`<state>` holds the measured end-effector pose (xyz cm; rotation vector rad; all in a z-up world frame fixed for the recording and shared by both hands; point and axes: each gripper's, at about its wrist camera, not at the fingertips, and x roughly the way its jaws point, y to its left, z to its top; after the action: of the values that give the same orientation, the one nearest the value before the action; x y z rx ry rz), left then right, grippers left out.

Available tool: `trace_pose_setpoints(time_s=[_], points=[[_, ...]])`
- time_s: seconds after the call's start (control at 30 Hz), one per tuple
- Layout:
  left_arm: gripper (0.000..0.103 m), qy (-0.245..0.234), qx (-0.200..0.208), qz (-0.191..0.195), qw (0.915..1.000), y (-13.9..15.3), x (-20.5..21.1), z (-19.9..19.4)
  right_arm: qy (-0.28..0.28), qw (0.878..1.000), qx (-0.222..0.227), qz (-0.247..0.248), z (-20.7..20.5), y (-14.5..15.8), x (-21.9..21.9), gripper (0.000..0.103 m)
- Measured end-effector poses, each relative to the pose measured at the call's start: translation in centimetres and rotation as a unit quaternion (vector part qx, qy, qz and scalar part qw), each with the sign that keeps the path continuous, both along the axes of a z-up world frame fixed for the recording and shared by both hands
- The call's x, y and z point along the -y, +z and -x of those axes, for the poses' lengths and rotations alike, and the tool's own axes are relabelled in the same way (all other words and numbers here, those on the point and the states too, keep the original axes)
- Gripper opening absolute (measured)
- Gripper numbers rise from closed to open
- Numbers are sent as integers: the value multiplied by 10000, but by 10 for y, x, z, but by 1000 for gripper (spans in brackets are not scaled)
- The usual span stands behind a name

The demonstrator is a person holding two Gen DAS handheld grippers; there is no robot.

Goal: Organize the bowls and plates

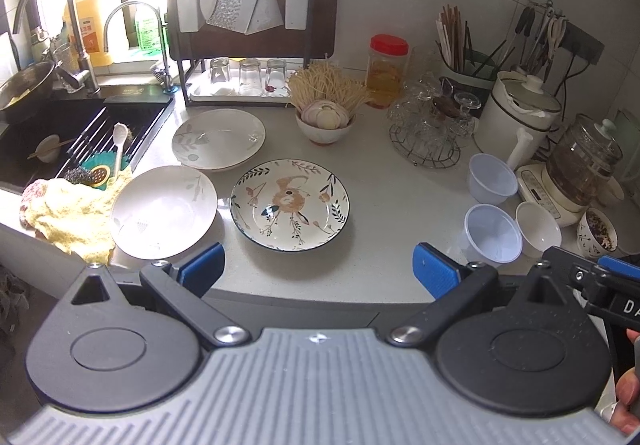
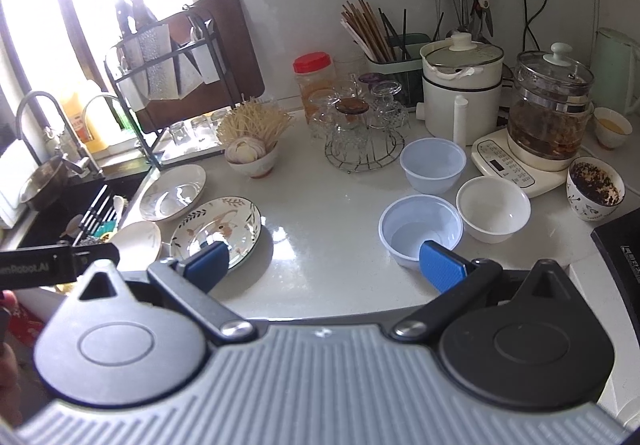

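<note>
Three plates lie on the white counter: a flower-patterned plate in the middle, a plain white plate to its left by the sink, and a leaf-patterned white plate behind. Two translucent plastic bowls and a white bowl stand at the right. My left gripper is open and empty, at the counter's front edge before the flower plate. My right gripper is open and empty, between the flower plate and the near plastic bowl.
A sink with a rack and a yellow cloth is at the left. A dish rack, a bowl of garlic, a glass stand, a white pot, a kettle and a patterned cup crowd the back and right.
</note>
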<state>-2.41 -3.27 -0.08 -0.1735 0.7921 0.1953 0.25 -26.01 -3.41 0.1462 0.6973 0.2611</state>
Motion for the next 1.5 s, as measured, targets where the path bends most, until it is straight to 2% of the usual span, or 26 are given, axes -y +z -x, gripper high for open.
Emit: trace_pose_setpoints(time_s=[0.4, 0.67, 0.77, 0.97, 1.33, 1.5], points=[[102, 435, -99, -3, 9990, -5, 24, 17, 586, 9983, -8, 23, 1, -4, 12, 103], [102, 543, -94, 33, 9985, -6, 18, 19, 774, 9969, -81, -143, 2, -5, 2, 103], [102, 484, -153, 46, 9987, -10, 11, 18, 900, 9959, 20, -82, 2, -4, -11, 103], [102, 433, -145, 55, 9989, -16, -27, 8, 802, 9966, 27, -173, -5, -6, -40, 103], [102, 413, -148, 35, 9990, -22, -134, -30, 563, 9983, 6, -158, -32, -10, -121, 103], [102, 380, -195, 76, 9991, -33, -179, -45, 565, 9977, -264, -280, -53, -22, -155, 103]])
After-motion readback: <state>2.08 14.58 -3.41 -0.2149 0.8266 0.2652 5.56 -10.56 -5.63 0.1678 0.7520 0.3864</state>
